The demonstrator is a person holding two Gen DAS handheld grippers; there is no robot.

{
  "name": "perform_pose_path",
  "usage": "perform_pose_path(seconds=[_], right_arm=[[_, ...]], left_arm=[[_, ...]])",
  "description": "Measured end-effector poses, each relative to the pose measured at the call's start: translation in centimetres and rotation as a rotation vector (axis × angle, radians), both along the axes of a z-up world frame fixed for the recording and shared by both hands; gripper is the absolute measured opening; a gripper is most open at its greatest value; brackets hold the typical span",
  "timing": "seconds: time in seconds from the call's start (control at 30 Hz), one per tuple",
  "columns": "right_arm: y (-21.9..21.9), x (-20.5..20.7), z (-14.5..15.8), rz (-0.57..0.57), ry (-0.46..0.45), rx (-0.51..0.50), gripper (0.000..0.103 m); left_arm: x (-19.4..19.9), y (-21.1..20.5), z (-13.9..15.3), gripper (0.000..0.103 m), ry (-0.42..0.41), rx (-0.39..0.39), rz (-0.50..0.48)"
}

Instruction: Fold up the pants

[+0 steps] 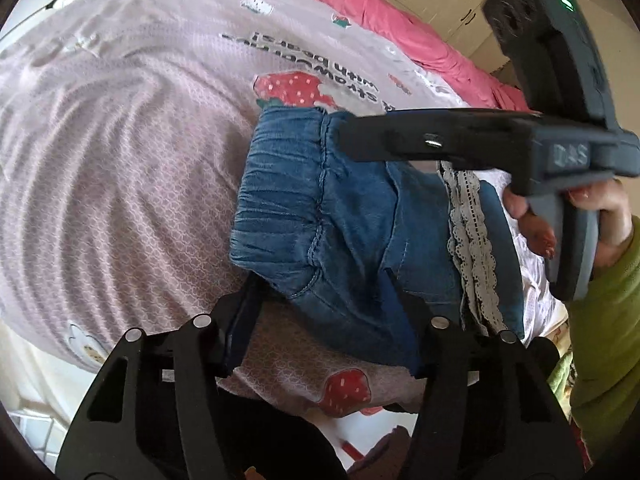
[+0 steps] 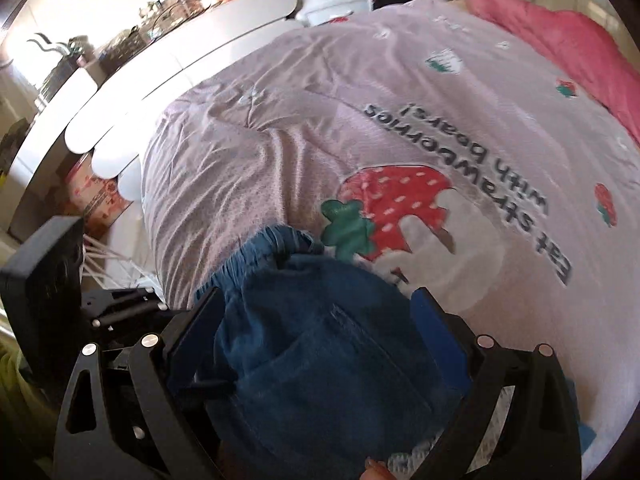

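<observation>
Item: denim pants, small, blue, with an elasticated gathered waistband and a grey lace trim across the folded bundle.

Location: on a bed, lying on a pink strawberry-print quilt, near its close edge.

Handling (judged): light, soft and limp; thin denim that creases readily and is not slippery or fragile. The doubled waistband and seams look like the firmest places to take hold.

Left tool: fingers spread, straddling the near corner of the bundle, not clenched.

Right tool: fingers spread wide with denim between them; no pinch is visible. In the left view its body lies across the waistband.

Writing: quilt print, upside down, reads "Eat strawberries with bears!". Embossed letters on the right tool's body, blurred, unreadable.
</observation>
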State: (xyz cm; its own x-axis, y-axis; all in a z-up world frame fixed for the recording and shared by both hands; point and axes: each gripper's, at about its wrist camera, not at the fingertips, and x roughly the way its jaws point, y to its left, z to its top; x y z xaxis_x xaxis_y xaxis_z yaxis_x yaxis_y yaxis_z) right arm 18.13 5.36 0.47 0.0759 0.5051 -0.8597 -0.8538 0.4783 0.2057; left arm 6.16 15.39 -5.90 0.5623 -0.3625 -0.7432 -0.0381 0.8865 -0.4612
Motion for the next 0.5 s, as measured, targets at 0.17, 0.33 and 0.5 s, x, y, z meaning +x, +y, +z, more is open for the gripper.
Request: perform_pose_path(seconds=[0.17, 0.33, 0.5], right_arm=[[2.4, 0.8, -2.3, 0.027, 0.097, -0.031, 0.093], [3.9, 0.2, -4.5, 0.059, 0.082, -0.049, 0.058], [2.0, -0.4, -2.7, 0.051, 0.073, 0.045, 0.039]], left_arm=[[0.3, 0.5, -0.6, 0.050, 0.016, -0.038, 0.001], [0.6, 0.9, -1.1, 0.051, 0.028, -0.071, 0.004], [0.3, 1.0, -0.8, 0.059, 0.015, -0.092, 0.003]])
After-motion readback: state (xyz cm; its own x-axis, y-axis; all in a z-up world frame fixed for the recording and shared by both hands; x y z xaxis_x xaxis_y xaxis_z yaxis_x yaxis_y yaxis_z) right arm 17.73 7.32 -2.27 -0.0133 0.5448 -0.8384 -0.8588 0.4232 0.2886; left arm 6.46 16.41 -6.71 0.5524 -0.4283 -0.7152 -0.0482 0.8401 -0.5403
